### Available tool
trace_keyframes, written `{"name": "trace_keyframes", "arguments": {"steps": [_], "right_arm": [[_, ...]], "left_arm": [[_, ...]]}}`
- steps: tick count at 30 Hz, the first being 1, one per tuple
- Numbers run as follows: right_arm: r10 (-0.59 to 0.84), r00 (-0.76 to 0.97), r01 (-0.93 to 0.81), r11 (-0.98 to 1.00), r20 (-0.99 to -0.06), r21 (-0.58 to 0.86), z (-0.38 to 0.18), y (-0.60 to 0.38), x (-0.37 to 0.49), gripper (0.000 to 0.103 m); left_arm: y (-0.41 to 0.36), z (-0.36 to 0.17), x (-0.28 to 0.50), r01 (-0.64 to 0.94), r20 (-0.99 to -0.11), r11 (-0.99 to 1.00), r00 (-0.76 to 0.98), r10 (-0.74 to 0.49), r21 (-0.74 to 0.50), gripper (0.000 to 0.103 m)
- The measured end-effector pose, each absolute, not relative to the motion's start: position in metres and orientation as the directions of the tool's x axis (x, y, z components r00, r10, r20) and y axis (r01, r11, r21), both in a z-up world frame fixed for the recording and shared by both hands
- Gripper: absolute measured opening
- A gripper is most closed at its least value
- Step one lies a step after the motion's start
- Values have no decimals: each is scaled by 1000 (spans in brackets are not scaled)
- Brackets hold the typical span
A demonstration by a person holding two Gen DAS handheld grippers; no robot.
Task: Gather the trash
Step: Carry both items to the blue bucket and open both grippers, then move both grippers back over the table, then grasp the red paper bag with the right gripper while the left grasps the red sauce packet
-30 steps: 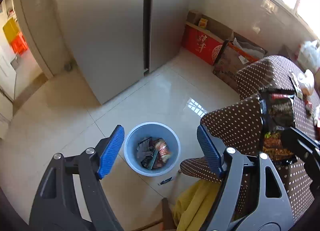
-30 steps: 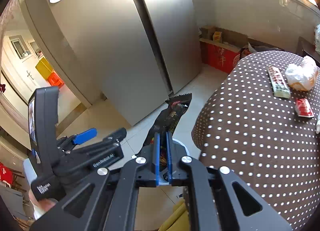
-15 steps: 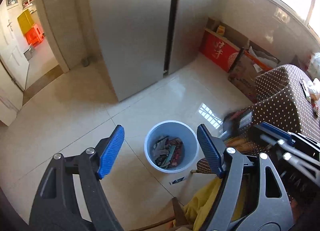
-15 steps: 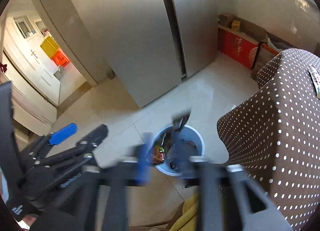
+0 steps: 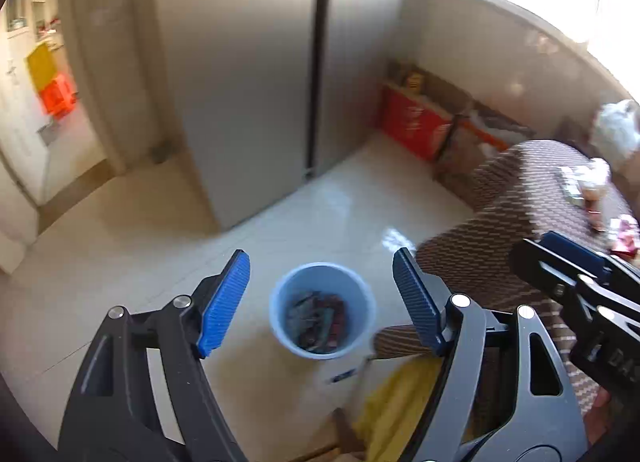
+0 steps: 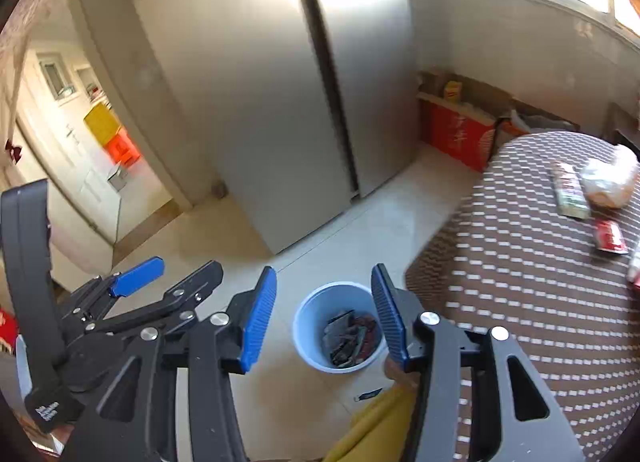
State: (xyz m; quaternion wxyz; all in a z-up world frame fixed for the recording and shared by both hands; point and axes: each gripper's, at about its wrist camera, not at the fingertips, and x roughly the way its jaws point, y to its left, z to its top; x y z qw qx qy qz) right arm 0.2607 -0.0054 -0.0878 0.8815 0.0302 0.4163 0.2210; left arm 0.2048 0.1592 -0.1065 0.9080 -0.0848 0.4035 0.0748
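1. Hovering above the floor, the right gripper [image 6: 324,320] has its jaws spread with nothing between them; the blue bin [image 6: 306,336] shows through the gap, well below.
2. Jaws of the left gripper [image 5: 322,302] are also wide apart and empty, and it too looks down on the bin [image 5: 280,326].
3. Wrappers [image 6: 352,338] lie piled in the bottom of the bin, which stands on the tiles just left of the table [image 6: 520,282].
4. More trash is on the table's far right part: a long green packet [image 6: 570,192], a crumpled white bag [image 6: 608,182] just right of it, and a red sachet [image 6: 610,236] nearer.
5. A small scrap [image 6: 368,395] lies on the floor just near of the bin, outside it.
6. Judging by the empty jaws over the bin, a drop looks done and the step in hand is going for the next piece.
7. That next move calls for swinging a gripper right, over the table, lowering its spread jaws around one flat item and closing on an edge; thin packets lying flat may slip, so a low, angled approach seems wise.
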Motion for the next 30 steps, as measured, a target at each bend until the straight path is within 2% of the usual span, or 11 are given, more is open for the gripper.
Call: {"name": "trace_keyframes", "arguments": {"steps": [14, 19, 30], "right_arm": [[245, 678, -84, 963, -693, 258, -71, -166, 257, 49], [199, 676, 38, 952, -710, 303, -77, -233, 262, 49], [101, 628, 230, 923, -772, 308, -107, -293, 293, 49]], "left_arm": [[45, -79, 215, 0, -708, 996, 703, -64, -91, 71], [8, -74, 221, 61, -710, 994, 697, -105, -87, 71], [-44, -74, 243, 125, -737, 984, 652, -180, -129, 71]]}}
